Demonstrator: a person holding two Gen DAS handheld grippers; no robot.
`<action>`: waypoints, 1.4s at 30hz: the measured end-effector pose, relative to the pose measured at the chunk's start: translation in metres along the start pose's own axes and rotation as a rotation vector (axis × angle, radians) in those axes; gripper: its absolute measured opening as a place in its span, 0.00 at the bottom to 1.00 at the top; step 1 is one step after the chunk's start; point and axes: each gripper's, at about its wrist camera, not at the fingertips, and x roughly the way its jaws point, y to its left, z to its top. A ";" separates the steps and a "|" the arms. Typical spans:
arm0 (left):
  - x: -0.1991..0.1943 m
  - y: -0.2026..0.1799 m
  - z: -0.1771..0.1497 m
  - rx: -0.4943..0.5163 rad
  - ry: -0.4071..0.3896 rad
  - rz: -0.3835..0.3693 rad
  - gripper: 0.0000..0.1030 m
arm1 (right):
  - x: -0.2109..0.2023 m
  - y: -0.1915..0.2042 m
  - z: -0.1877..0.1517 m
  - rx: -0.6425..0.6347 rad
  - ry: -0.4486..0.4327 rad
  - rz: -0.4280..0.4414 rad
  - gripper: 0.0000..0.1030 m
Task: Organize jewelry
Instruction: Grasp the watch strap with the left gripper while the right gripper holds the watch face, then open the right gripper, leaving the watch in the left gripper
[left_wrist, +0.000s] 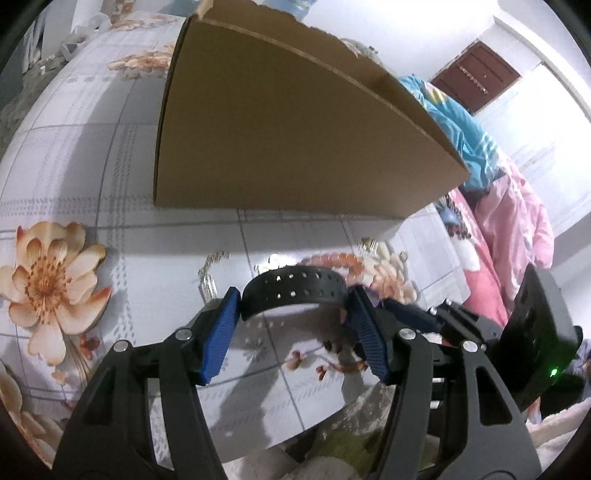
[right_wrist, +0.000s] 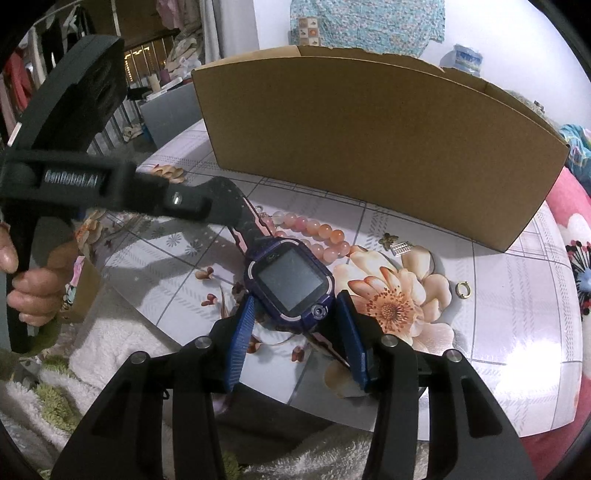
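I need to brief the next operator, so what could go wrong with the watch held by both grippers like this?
1. The left gripper and right gripper both hold the watch; moving apart could strain its strap.
2. The pink bead bracelet lies touching the watch, so lifting may drag it.
3. The cardboard box has a tall wall, so the dangling strap may catch on its rim.

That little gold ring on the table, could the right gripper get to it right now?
Probably not yet: the right gripper is closed on the watch. The gold ring lies in the open beside it, unobstructed, once the watch is released.
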 end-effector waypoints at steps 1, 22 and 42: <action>0.000 -0.001 0.002 -0.003 -0.006 -0.004 0.55 | 0.000 0.000 0.000 0.000 0.000 0.000 0.45; 0.002 -0.034 -0.015 0.173 -0.078 0.165 0.19 | -0.042 -0.022 -0.025 0.094 -0.050 0.035 0.44; 0.001 -0.041 -0.024 0.206 -0.102 0.227 0.18 | -0.029 -0.087 -0.041 0.497 -0.024 0.105 0.34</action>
